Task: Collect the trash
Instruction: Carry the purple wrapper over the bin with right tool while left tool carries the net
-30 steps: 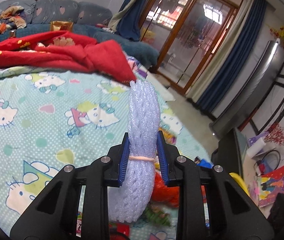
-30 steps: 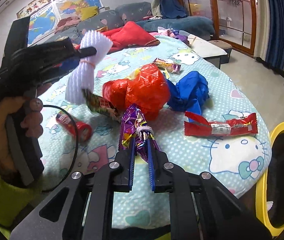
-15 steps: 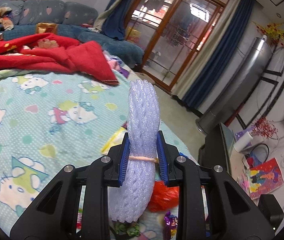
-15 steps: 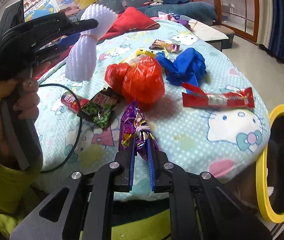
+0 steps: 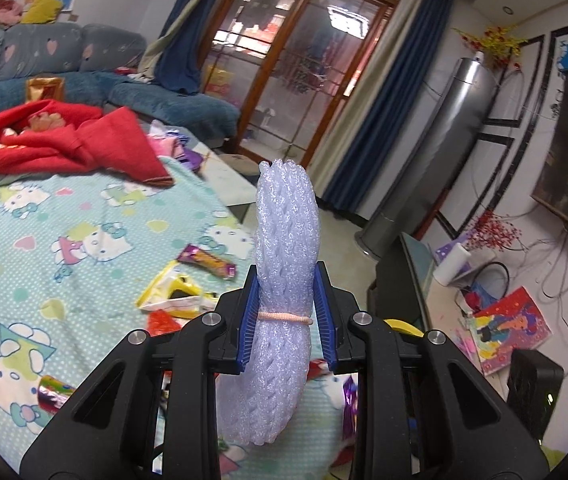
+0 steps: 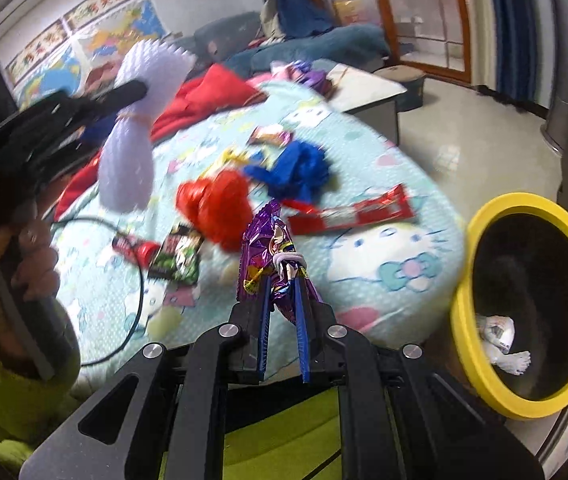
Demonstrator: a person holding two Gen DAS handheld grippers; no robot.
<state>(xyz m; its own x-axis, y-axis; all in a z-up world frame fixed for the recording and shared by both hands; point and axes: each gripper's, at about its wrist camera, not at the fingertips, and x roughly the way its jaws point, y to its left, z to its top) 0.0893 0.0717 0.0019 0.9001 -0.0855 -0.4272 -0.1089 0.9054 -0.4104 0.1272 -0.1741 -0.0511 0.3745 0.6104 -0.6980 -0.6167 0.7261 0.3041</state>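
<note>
Two claws, each with its own bit of trash. Left claw (image 5: 286, 316) is clamped on one white foam net sleeve (image 5: 284, 240), gripped around the middle where a rubber band (image 5: 284, 317) cinches it; its long axis runs up and down, frilly end up, held above the bed (image 5: 84, 216). Right claw (image 6: 282, 308) is pinched tight on one purple snack wrapper (image 6: 268, 236), long axis pointing away from the camera and up, lifted over the near edge of the bed. Loose on the sheet I count one red plastic bag (image 6: 216, 204), one blue bag (image 6: 296, 168), one long red wrapper (image 6: 352, 212), one green packet (image 6: 178, 256). One yellow-rimmed bin (image 6: 524, 304) sits right of the bed, with one crumpled white scrap (image 6: 500, 336) inside.
</note>
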